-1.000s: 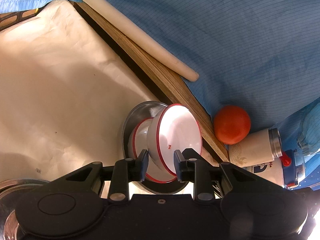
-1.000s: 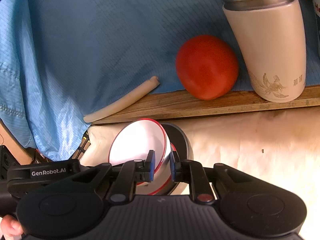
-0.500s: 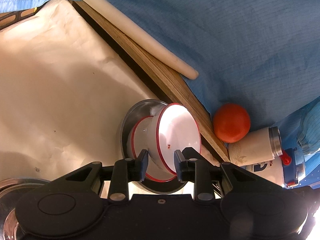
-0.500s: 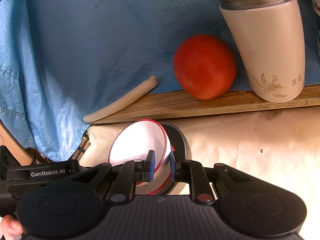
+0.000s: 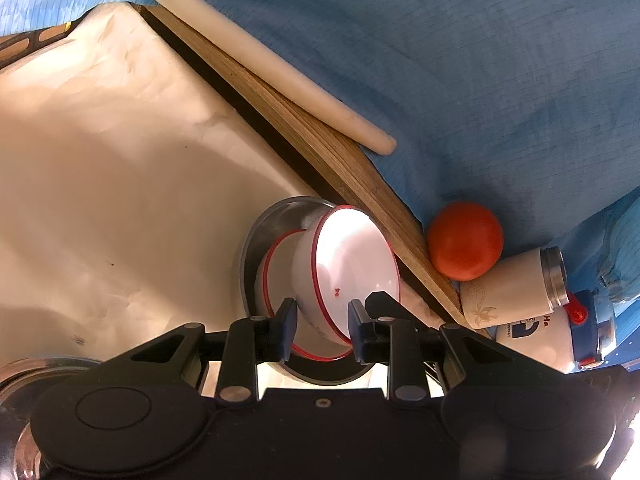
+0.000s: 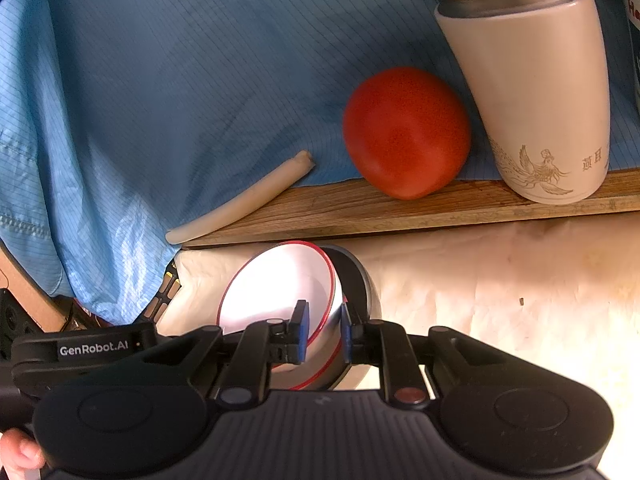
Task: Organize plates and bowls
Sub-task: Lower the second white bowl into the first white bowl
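Both grippers clamp white red-rimmed bowl (image 5: 352, 272), tilted on edge inside metal bowl (image 5: 272, 224): left gripper (image 5: 322, 330) and right gripper (image 6: 325, 334) pinch its rim. Tomato (image 6: 406, 132) at one o'clock.

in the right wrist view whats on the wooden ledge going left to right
white stick → red tomato → cream thermos
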### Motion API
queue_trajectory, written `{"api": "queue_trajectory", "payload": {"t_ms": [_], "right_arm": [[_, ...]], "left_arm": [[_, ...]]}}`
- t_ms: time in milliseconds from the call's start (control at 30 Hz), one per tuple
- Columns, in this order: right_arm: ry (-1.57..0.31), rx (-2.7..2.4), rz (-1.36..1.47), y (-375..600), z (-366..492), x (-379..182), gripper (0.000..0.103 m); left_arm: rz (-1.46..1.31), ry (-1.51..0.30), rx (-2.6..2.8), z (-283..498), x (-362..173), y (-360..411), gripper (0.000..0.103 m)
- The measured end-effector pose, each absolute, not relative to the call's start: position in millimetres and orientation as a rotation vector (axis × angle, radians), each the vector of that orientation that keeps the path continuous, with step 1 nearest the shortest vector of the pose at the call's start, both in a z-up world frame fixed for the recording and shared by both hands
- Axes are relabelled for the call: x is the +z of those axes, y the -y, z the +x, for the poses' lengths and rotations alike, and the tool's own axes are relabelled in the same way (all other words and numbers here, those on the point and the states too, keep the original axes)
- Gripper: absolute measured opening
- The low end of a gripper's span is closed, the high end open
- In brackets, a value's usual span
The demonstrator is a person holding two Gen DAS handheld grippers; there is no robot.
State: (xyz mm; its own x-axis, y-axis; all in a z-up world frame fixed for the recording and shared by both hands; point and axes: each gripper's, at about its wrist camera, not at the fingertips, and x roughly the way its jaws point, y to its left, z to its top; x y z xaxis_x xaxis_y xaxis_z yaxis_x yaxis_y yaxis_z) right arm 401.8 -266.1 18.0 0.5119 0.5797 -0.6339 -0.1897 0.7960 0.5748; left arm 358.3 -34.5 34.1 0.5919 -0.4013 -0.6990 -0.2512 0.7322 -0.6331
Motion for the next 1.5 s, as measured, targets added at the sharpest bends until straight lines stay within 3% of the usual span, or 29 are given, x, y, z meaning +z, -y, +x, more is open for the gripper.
{"api": "queue_trajectory", "payload": {"t_ms": [1333, 1500], "right_arm": [[-0.929, 0.511, 0.46, 265.6, 404.8, 17.4, 0.02], [-0.929, 0.509, 0.457, 265.8, 405.2, 17.3, 0.021]], "left_arm": [[-0.708, -0.944, -0.099, 353.0, 43.2, 29.1, 0.028], [-0.699, -0.952, -0.095, 352.3, 42.9, 29.7, 0.033]]}}
